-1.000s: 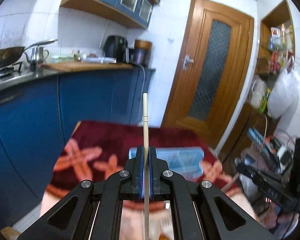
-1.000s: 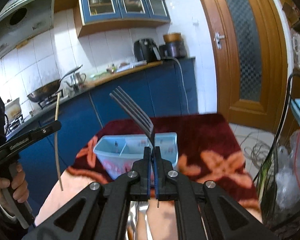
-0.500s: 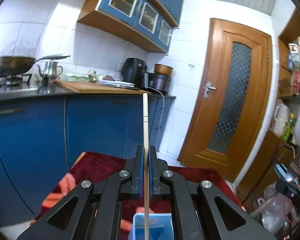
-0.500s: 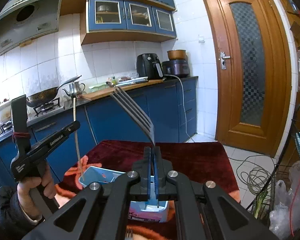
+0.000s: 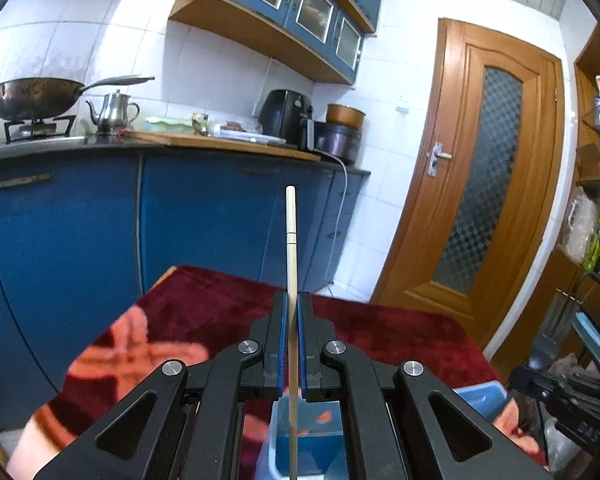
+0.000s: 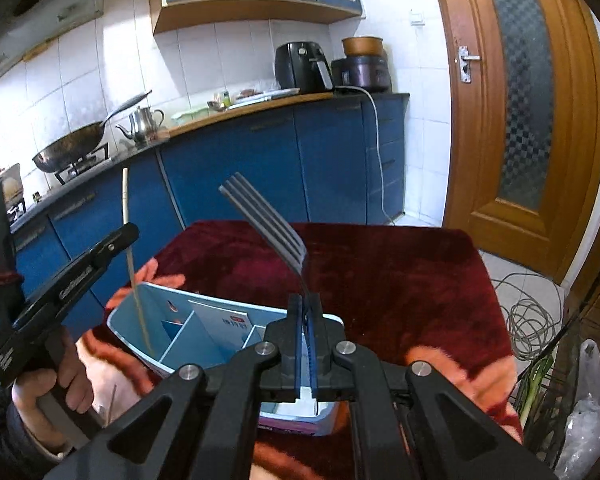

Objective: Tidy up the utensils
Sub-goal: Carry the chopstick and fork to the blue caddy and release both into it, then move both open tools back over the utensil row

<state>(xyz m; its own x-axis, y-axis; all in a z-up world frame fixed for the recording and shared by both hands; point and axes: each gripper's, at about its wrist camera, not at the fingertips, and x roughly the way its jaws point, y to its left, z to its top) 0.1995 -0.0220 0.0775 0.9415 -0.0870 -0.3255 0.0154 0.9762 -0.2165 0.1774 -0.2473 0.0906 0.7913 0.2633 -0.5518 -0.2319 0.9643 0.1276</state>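
Two hand-held grippers each carry one utensil over the table. The left hand-held gripper (image 5: 291, 340) has its pads pinched on a chopstick (image 5: 290, 248) held upright, top end rising past the fingertips, lower end reaching down into the left end compartment of the blue organizer box (image 6: 204, 320). The upright hold looks chosen so the stick can drop straight into that narrow slot. The right hand-held gripper (image 6: 307, 336) is pressed together on the neck of a fork (image 6: 272, 224), tines slanting up and to the left, handle hanging below the jaws and mostly hidden; its tip seems to hang over the box's right end. The box sits on the dark red cloth (image 6: 400, 272) covering the table, directly beneath both tools. A hand (image 6: 60, 384) grips the left tool's handle.
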